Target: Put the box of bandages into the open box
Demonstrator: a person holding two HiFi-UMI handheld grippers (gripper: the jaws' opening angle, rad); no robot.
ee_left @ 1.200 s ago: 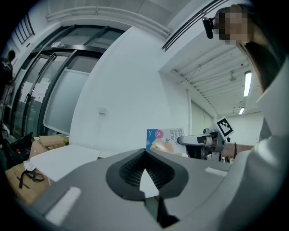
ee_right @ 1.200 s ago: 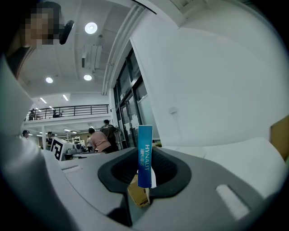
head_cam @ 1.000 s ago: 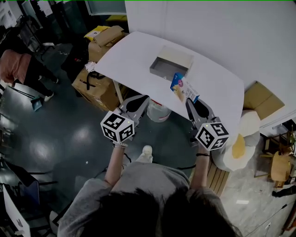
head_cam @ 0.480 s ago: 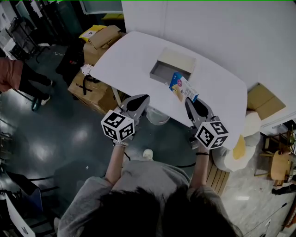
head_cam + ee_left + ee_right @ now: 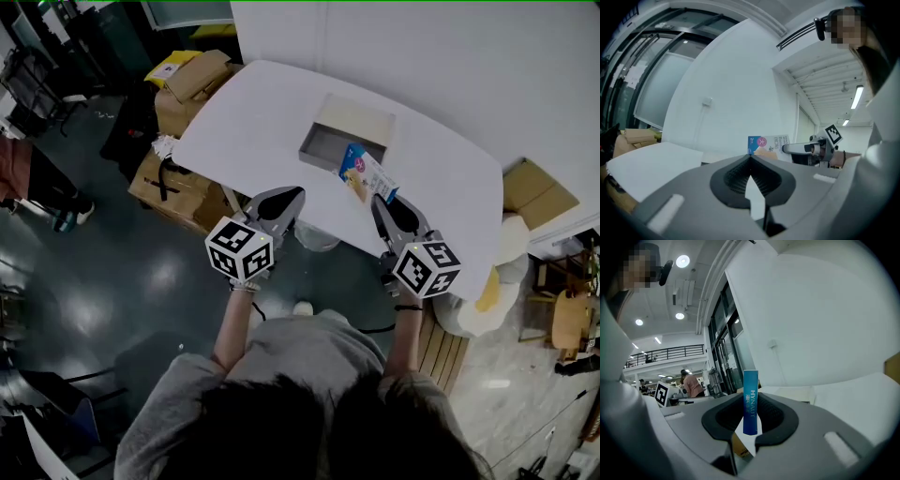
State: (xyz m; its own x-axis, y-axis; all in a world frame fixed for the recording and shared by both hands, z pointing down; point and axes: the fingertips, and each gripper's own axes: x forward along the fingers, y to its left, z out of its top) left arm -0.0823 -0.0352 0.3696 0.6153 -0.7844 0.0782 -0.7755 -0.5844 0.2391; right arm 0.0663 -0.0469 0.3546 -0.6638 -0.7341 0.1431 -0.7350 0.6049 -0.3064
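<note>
The box of bandages (image 5: 367,174) is up off the white table (image 5: 253,112), pinched edge-on in the right gripper (image 5: 381,202). Its long axis runs straight out from the jaws, and its far end sits just beside the open box (image 5: 359,116). The left gripper (image 5: 294,194) hangs at the table's near edge, jaws together with nothing in them.
</note>
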